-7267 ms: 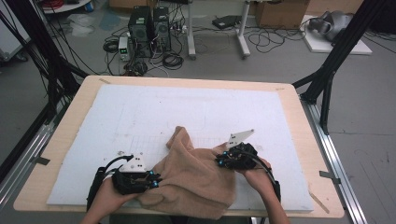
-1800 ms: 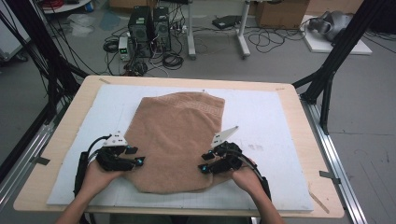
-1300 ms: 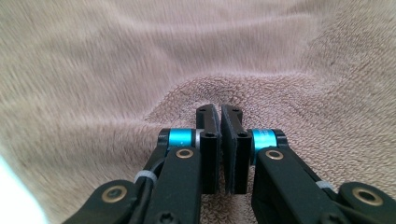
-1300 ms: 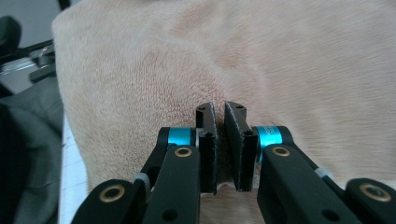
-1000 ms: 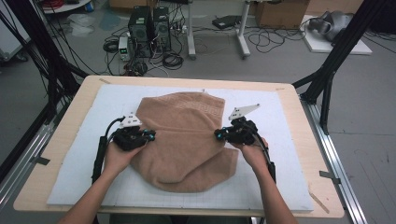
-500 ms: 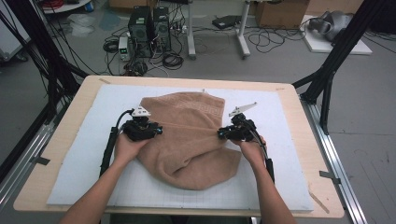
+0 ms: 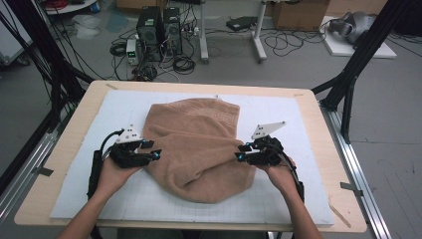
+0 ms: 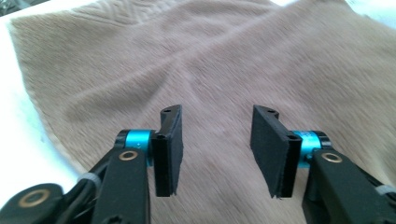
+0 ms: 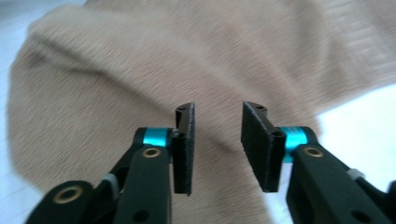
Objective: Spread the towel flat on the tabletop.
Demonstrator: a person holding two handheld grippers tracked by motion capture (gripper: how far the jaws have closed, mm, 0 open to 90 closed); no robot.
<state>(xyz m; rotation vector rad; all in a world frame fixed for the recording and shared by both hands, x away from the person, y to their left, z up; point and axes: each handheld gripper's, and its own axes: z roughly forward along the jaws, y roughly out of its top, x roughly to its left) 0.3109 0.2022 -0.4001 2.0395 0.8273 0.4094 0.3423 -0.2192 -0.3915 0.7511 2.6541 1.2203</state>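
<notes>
A pale wooden table [image 7: 318, 107] carries a white gridded mat [image 7: 124, 199]. In the middle of the mat lies a tan terry-cloth towel [image 7: 199, 144], roughly folded: its near part is doubled over into a rounded bulge, while its far edge, with a woven band, lies flat towards the back of the table.

A person's forearms come in from the near side, each hand holding a black two-jaw tool. The left gripper [image 7: 152, 150] sits at the towel's left edge, and the right gripper [image 7: 242, 152] at its right edge, both pointing inwards at the fold.

In the left gripper view, the jaws stand apart with nothing between them, the left gripper [image 8: 217, 144] hovering over the plush cloth; they have just been opening. In the right gripper view, the right gripper [image 9: 217, 140] is likewise released and has just been widening, with only towel pile behind the gap.

The towel looks soft, limp and light, with a grippy nap, so it should not slip but will sag and drag. It is best pinched at a corner or along a folded edge, where the layers are thin enough to fit the jaws.
</notes>
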